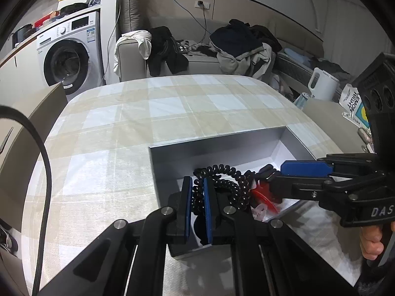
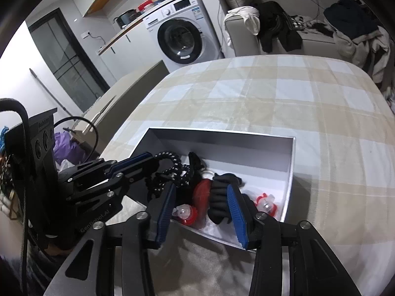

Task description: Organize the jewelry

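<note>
Left wrist view, left hand-held gripper [image 1: 197, 194] clamped on black spiral bracelet [image 1: 222, 182] (over box [image 1: 222, 145]), right hand-held gripper [image 2: 201, 212] spread.

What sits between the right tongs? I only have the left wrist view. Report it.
Observer: A black ribbed band lies between the open right tongs, inside the grey box.
Operator: Check what that arm hides from me.
Observer: A red-and-clear piece lies on the box floor by the wall, just past the tongs' right pad.
</note>
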### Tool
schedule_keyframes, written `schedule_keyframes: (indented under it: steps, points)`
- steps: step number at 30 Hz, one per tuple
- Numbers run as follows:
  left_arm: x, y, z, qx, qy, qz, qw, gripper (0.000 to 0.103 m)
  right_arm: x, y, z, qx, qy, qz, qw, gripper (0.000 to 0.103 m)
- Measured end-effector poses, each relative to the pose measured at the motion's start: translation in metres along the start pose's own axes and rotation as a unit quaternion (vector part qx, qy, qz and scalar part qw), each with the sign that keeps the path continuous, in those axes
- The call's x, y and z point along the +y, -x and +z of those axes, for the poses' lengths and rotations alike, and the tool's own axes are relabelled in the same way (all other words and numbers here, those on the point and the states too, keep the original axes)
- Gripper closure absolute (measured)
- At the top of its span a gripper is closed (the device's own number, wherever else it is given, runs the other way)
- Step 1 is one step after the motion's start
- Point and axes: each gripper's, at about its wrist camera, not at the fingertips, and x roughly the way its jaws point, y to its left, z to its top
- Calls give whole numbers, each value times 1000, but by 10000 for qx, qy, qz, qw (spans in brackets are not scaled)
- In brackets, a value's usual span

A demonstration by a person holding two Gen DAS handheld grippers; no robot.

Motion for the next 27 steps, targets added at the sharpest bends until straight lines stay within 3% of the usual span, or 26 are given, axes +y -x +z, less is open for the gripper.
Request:
schedule_keyframes:
  steps: [5, 7, 8, 9, 12, 13, 18, 22, 27]
  points:
    - [-4, 5, 0, 20, -10, -118, 9999, 96, 0, 34, -9, -622, 151, 23, 9979, 27]
    - [-5, 10, -2, -10, 11, -184, 9998, 83, -3, 51, -16, -905, 166, -6, 9958, 13]
    - [-6, 13, -2, -15, 43, -213, 9998, 66, -5, 58, -20, -1024, 159, -91, 9946, 2]
    - [-5, 16, -4, -34, 111, -260, 9996, 51, -7, 63, -24, -1103, 157, -170, 9936, 0]
    - [-6, 28, -10, -147, 292, -433, 9985, 31, -13, 71, -37, -1155, 206, -361, 9924, 0]
    - [-7, 33, -12, -205, 330, -451, 9982, 29, -14, 71, -41, -1155, 234, -388, 9923, 0]
    - [-16, 45, -26, -543, 206, -164, 9982, 2, -13, 66, -54, -1359, 415, -331, 9893, 0]
    - [-18, 43, -34, -734, 155, 148, 9971, 1, -7, 64, -59, -1519, 713, -493, 9846, 0]
    - [-15, 37, -37, -952, 269, 328, 9946, 1, -2, 66, -60, -1793, 795, -330, 9800, 0]
